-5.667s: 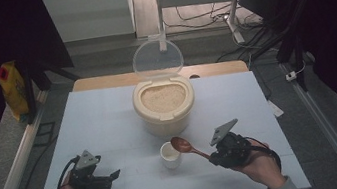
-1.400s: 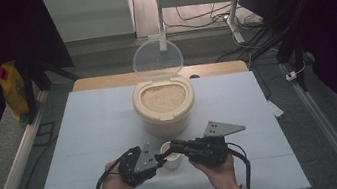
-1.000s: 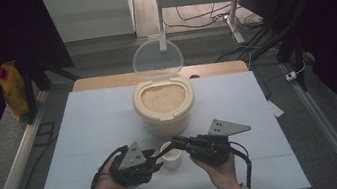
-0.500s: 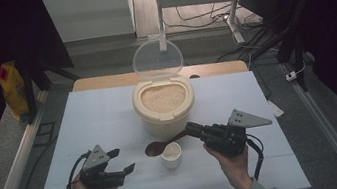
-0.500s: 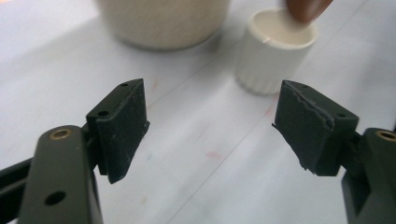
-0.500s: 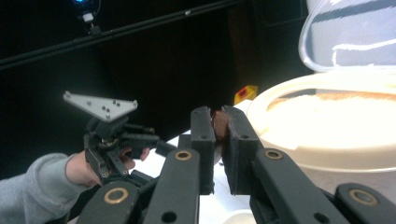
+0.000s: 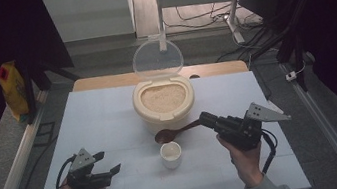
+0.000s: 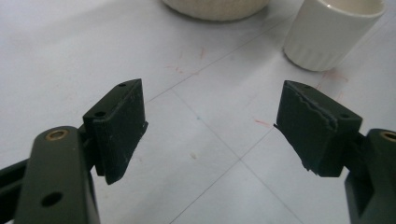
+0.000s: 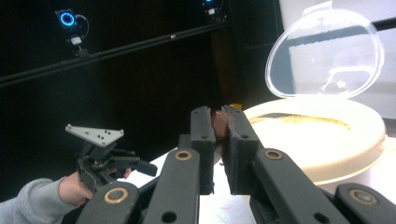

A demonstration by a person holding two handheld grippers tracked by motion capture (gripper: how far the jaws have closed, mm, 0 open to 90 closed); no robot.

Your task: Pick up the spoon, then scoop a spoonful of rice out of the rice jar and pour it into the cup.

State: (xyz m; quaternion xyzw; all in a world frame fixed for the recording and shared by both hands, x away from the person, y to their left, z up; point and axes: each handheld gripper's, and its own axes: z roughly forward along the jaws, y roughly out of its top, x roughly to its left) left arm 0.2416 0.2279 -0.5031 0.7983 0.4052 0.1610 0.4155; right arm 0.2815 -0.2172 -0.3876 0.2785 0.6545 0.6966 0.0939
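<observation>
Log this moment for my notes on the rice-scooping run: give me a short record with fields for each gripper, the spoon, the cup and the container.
left gripper: open, nothing between its jaws, apart from the cup
right gripper: shut on the spoon's handle
spoon: brown, bowl just above the cup
cup: white, upright, in front of the rice container
rice container: clear lid raised, rice inside

Black claws with brass screws, grey plates, trailing cables, grey sleeves.
</observation>
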